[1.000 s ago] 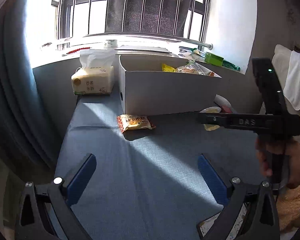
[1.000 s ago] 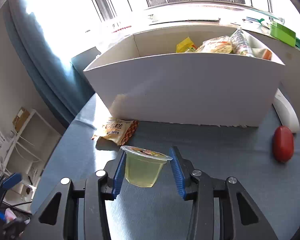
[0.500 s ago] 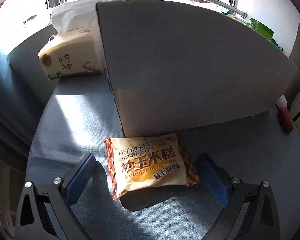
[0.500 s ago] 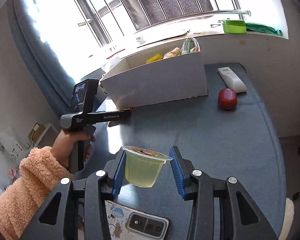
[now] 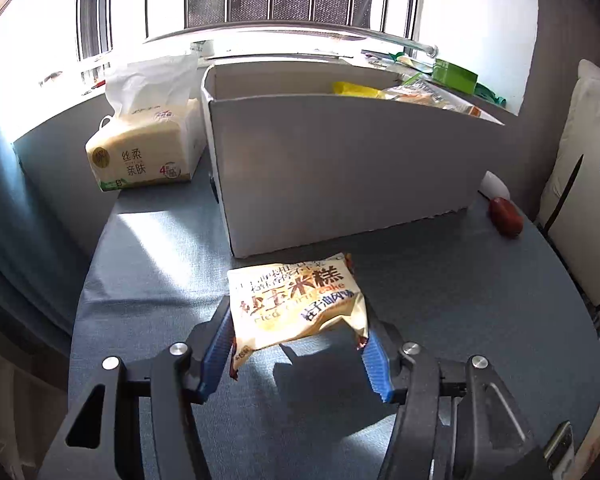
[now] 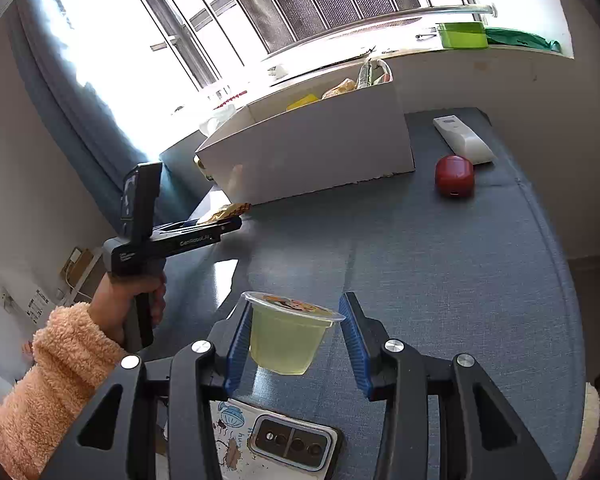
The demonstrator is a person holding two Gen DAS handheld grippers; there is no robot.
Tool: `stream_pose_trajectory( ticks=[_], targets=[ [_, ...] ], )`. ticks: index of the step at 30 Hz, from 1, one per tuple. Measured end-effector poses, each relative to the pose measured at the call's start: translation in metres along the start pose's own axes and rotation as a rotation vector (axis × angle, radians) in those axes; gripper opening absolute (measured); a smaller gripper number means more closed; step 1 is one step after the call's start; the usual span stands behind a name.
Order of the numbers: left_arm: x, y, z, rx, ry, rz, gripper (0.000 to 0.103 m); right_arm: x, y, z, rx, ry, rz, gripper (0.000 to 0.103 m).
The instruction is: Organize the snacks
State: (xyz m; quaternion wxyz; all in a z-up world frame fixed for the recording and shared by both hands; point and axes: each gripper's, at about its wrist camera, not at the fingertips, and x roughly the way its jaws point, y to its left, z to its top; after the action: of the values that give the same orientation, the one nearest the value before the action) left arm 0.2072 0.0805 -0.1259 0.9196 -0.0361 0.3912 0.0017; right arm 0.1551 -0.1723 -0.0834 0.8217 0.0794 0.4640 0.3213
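left tool: the left tool (image 5: 296, 344) has just been closing its jaws, and its blue pads now pinch the two sides of the snack bag (image 5: 296, 304), which bends up in the middle.
snack bag: yellow and orange, between the left tool's pads, its far end close to the white box (image 5: 340, 168) just ahead.
right tool: the right tool (image 6: 294, 344) pinches a jelly cup (image 6: 288, 338) by its rim, and the cup hangs upright above the blue bench (image 6: 440, 264).
white box: open on top, past both tools, with more snacks (image 5: 412, 94) inside at its right end.
tissue pack: the tissue pack (image 5: 140, 152) sits left of the box, touching it.
red case: the red case (image 6: 454, 176) lies ahead and right of the right tool, beside a white remote (image 6: 462, 140).
phone: a phone (image 6: 296, 440) lies under the right tool.
hand: a hand (image 6: 120, 304) in a fuzzy orange sleeve holds the left tool's handle.
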Motion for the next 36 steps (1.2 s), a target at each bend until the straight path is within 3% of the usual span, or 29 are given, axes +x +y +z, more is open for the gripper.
stream_pose_trajectory(
  ticks=[4, 7, 11, 14, 20, 21, 22, 23, 24, 25, 26, 28, 32, 36],
  targets=[
    [-0.046, -0.02, 0.008, 0.031, -0.102, -0.056, 0.062, 0.002, 0.003, 0.018, -0.015, -0.024, -0.002, 0.047],
    [-0.074, -0.024, 0.037, 0.028, -0.173, -0.118, 0.062, 0.004, 0.007, 0.048, -0.045, -0.059, 0.015, 0.047],
    [-0.085, -0.023, 0.086, 0.003, -0.238, -0.159, 0.062, 0.014, 0.01, 0.104, -0.059, -0.088, 0.027, 0.047],
    [-0.071, -0.01, 0.124, -0.032, -0.241, -0.187, 0.062, 0.029, 0.01, 0.15, -0.054, -0.095, 0.012, 0.047],
    [-0.024, -0.002, 0.183, -0.001, -0.217, -0.099, 0.064, 0.081, 0.0, 0.233, -0.049, -0.074, -0.029, 0.047],
    [-0.017, 0.0, 0.189, -0.001, -0.211, -0.095, 0.067, 0.089, -0.001, 0.242, -0.04, -0.061, -0.029, 0.048],
    [-0.008, 0.004, 0.194, -0.011, -0.188, -0.087, 0.082, 0.096, -0.003, 0.249, -0.026, -0.059, -0.028, 0.048],
    [0.002, 0.006, 0.197, -0.024, -0.152, -0.063, 0.103, 0.102, -0.004, 0.256, -0.025, -0.065, -0.03, 0.054],
    [0.006, 0.01, 0.198, -0.035, -0.139, -0.041, 0.103, 0.108, -0.006, 0.261, -0.026, -0.062, -0.039, 0.08],
    [0.006, 0.013, 0.196, -0.04, -0.149, -0.035, 0.103, 0.114, -0.008, 0.265, -0.02, -0.059, -0.061, 0.095],
    [0.005, 0.014, 0.192, -0.038, -0.16, -0.05, 0.103, 0.115, -0.01, 0.267, -0.009, -0.069, -0.079, 0.103],
    [0.0, 0.015, 0.184, -0.02, -0.172, -0.064, 0.103, 0.112, -0.017, 0.265, 0.003, -0.101, -0.08, 0.103],
    [-0.015, 0.003, 0.172, 0.059, -0.219, 0.098, 0.103, 0.102, -0.023, 0.256, -0.008, -0.168, -0.094, 0.103],
    [-0.03, -0.003, 0.159, 0.038, -0.251, 0.167, 0.103, 0.096, -0.019, 0.244, -0.045, -0.149, -0.115, 0.103]
  ],
)
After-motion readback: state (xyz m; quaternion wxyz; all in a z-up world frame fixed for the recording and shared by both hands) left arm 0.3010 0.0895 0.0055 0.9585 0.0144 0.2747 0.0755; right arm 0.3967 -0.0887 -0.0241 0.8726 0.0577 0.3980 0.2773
